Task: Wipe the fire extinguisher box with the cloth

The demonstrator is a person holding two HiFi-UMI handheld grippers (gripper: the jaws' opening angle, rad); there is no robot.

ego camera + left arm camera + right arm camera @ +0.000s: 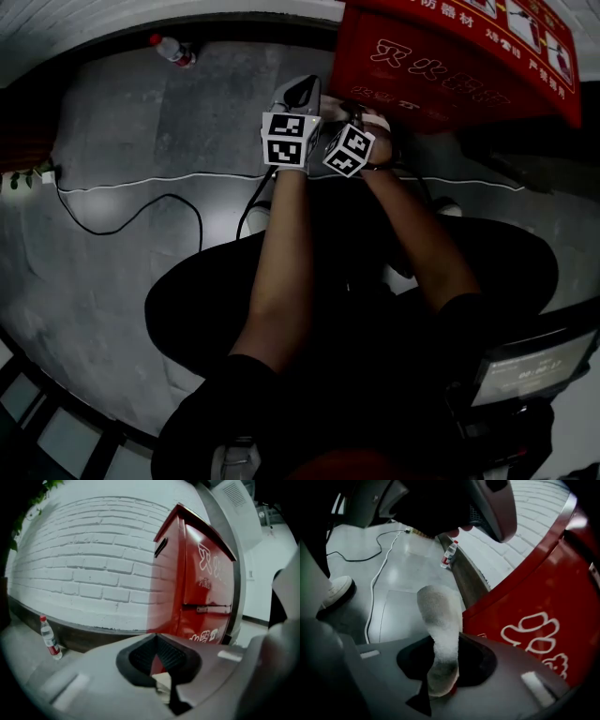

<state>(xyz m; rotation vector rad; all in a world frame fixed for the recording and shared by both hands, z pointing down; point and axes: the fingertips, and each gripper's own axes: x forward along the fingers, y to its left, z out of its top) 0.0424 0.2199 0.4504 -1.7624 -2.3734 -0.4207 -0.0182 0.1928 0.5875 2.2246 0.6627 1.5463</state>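
The red fire extinguisher box (450, 56) with white lettering stands against the wall at the upper right of the head view. Both grippers are held side by side right in front of it. My right gripper (443, 658) is shut on a pale fuzzy cloth (440, 620), which sticks out past the jaws beside the box's red face (534, 620). My left gripper (157, 656) points at the box's corner (197, 583) with its jaws shut; a small pale bit shows in the slit behind the pads. In the head view the left gripper (302, 94) sits just left of the right gripper (361, 114).
A white brick wall (84, 564) runs behind the box. A water bottle (173, 50) stands at the wall's foot on the left. A white cable (141, 178) crosses the grey floor. The person's shoe (255, 217) is below the grippers.
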